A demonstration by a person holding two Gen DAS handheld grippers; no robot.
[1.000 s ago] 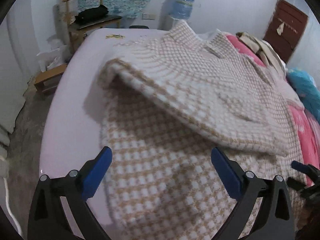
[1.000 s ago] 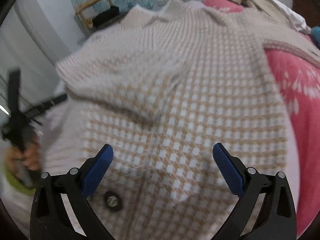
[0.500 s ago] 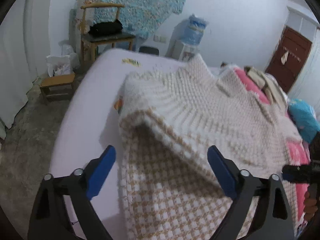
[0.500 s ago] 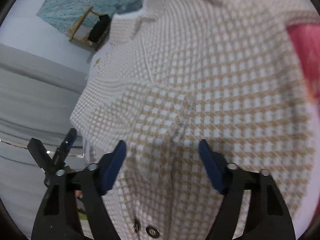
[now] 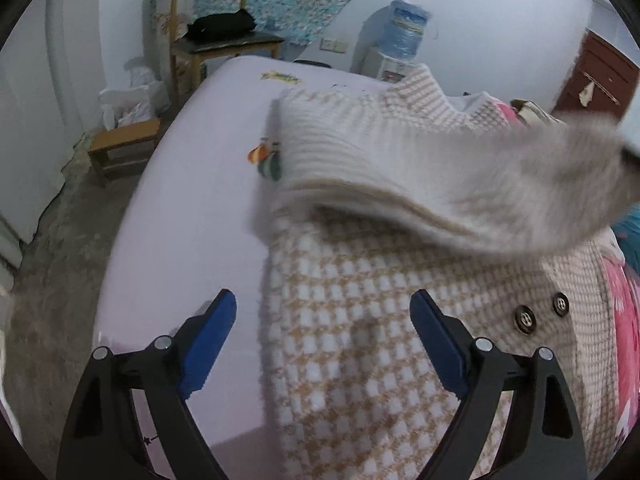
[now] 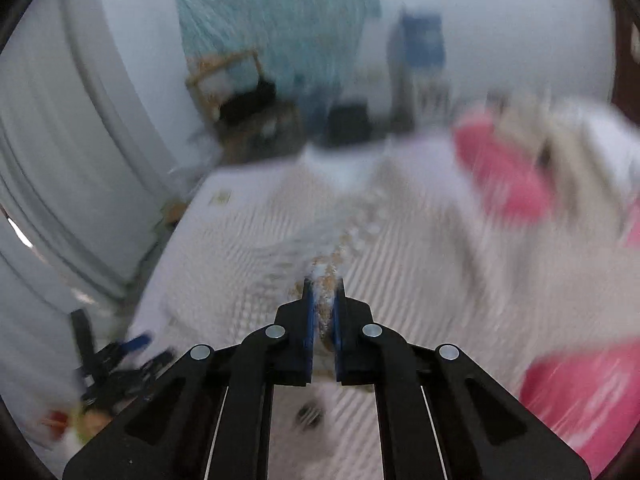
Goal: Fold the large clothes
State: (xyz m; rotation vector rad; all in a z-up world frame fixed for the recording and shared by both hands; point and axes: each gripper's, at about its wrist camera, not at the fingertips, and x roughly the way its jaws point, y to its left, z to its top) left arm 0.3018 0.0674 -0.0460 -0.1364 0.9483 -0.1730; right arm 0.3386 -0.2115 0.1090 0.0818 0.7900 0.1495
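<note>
Half a second ago the right gripper hung wide open over the checked knit; now its blue fingers have closed to a narrow slot with a pinch of the cardigan caught between them, and the whole right view is smeared with motion. That beige-and-white houndstooth cardigan lies spread on the lilac bed, its ribbed upper part doubled over the body and one blurred flap lifted at the right side of the left view. Two dark buttons show near its right edge, beside a pink quilt. Meanwhile the left gripper hovers with its fingers spread wide and nothing between them, one blue pad over the bare sheet, the other over the knit's left margin. In the right view it shows small and blurred at lower left. A wooden chair and a water dispenser stand by the far wall.
</note>
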